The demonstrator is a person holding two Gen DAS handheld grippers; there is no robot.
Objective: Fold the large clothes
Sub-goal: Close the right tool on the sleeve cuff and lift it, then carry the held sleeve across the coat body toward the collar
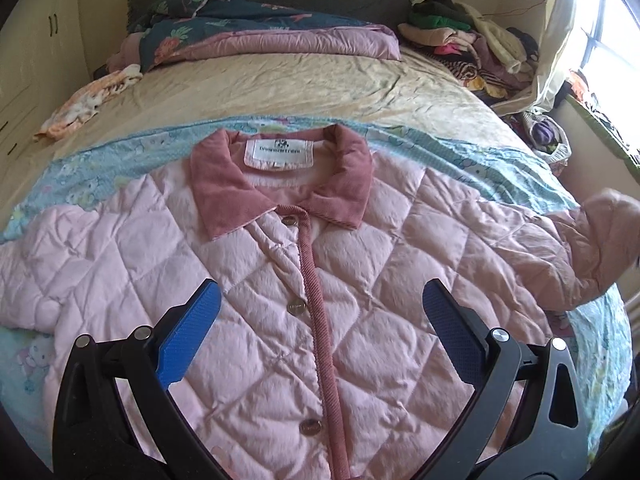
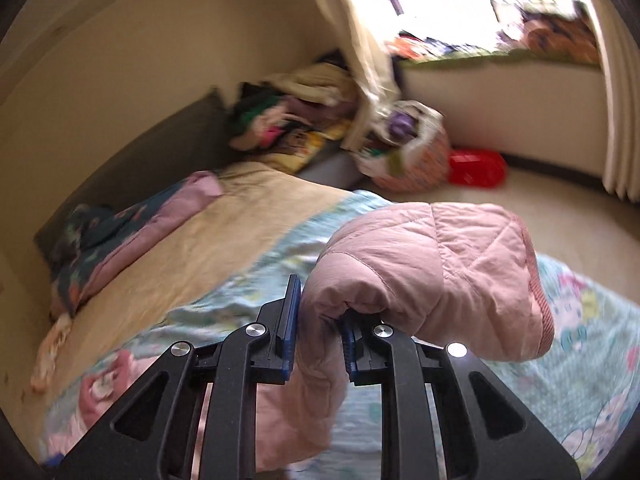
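A pink quilted jacket [image 1: 248, 280] with a dusty-rose collar lies front up and buttoned on a light blue cartoon blanket [image 1: 100, 168] on the bed. My left gripper [image 1: 320, 312] is open and empty, hovering over the jacket's chest with a blue pad on each side of the button placket. The jacket's right sleeve [image 1: 600, 248] is lifted off the bed. In the right wrist view my right gripper [image 2: 320, 320] is shut on that sleeve [image 2: 432, 276] near its cuff, and the cuff end folds over the fingers.
A beige sheet [image 1: 280, 84] covers the far bed, with folded quilts [image 1: 248, 36] at the headboard and a clothes pile [image 1: 472, 40] at the back right. A basket [image 2: 412, 160] and a red object [image 2: 476, 168] stand on the floor by the window.
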